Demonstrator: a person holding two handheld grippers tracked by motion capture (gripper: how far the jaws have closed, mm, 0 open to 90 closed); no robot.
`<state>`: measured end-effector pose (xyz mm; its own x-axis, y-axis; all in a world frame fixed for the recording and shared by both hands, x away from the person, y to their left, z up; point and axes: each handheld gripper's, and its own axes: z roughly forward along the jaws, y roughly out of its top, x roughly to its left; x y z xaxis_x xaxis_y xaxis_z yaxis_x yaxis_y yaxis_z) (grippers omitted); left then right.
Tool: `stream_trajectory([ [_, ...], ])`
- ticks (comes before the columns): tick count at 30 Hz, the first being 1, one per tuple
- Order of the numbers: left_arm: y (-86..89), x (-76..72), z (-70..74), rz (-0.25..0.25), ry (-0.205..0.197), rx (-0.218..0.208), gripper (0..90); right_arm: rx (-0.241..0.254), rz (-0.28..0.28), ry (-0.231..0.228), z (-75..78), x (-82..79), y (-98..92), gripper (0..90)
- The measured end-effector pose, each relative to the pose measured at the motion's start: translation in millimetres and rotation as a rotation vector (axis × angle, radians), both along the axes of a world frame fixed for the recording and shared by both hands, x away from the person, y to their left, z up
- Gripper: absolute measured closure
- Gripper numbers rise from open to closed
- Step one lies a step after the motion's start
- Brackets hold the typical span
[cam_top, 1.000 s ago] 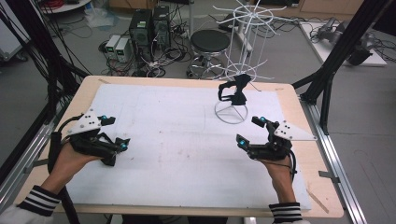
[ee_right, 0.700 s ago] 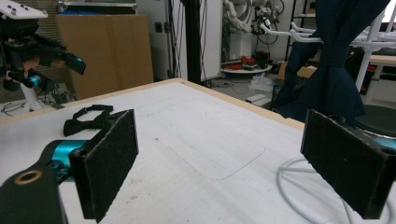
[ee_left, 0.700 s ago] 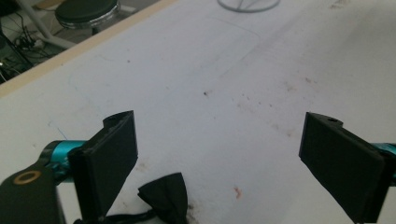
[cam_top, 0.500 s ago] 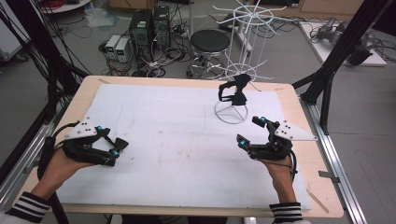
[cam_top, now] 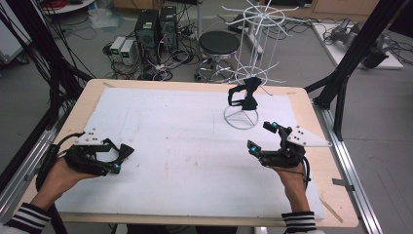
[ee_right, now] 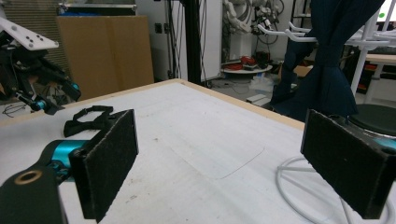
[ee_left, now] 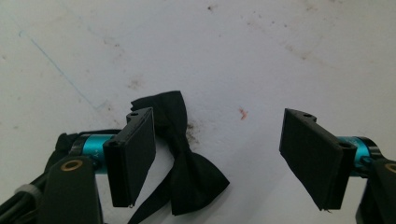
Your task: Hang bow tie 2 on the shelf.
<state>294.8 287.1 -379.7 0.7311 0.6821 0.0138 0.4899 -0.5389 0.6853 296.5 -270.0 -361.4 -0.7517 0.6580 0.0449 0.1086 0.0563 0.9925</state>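
Two hand-held grippers over a white-covered table (cam_top: 195, 146). Item one, left gripper (cam_top: 122, 158): low at the table's left side, held in the person's left hand (cam_top: 58, 178); jaws parted with a wide gap, having just been closing, pads pressing on nothing. Between those jaws, as the left gripper view shows, lies a black bow tie (ee_left: 180, 158) flat on the white cover, close against the left-hand pad (ee_left: 133, 156) and well apart from the right-hand pad; its strap trails off toward the bottom edge of that view. In the right gripper view the same bow tie (ee_right: 88, 119) rests on the cover just below the left gripper (ee_right: 44, 105). Item two, right gripper (cam_top: 260, 136): at the table's right side, held in the right hand (cam_top: 292, 178), jaws wide apart and empty. Item three, white wire rack (cam_top: 253, 58): stands at the far edge of the table on a ring base, with a second dark bow tie (cam_top: 245, 95) hanging from a lower arm.
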Motion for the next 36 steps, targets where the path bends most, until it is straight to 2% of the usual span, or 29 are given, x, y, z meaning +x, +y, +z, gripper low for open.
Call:
stream_trajectory([
  [8,7.1,5.9,-20.8,0.039,0.107,0.053,28.3,0.0,0.002,0.001,-0.1,0.1,-1.3,10.5],
  [10,7.8,6.9,-24.5,0.028,0.116,0.064,31.6,0.001,0.002,0.0,-0.2,0.6,-1.4,10.5],
  [17,8.9,11.7,-33.1,0.045,0.142,0.114,36.3,-0.01,0.002,0.004,-1.2,1.4,-0.8,10.4],
  [27,7.8,18.6,-39.6,0.043,0.193,0.132,43.1,-0.009,0.002,0.014,-2.8,3.2,-0.7,10.5],
  [32,7.3,20.9,-37.4,0.052,0.201,0.149,53.5,-0.014,-0.001,0.013,-3.6,4.9,-0.8,10.5],
  [36,6.4,20.8,-36.6,0.069,0.204,0.146,65.6,-0.019,-0.001,0.019,-4.4,6.0,-0.4,10.4],
])
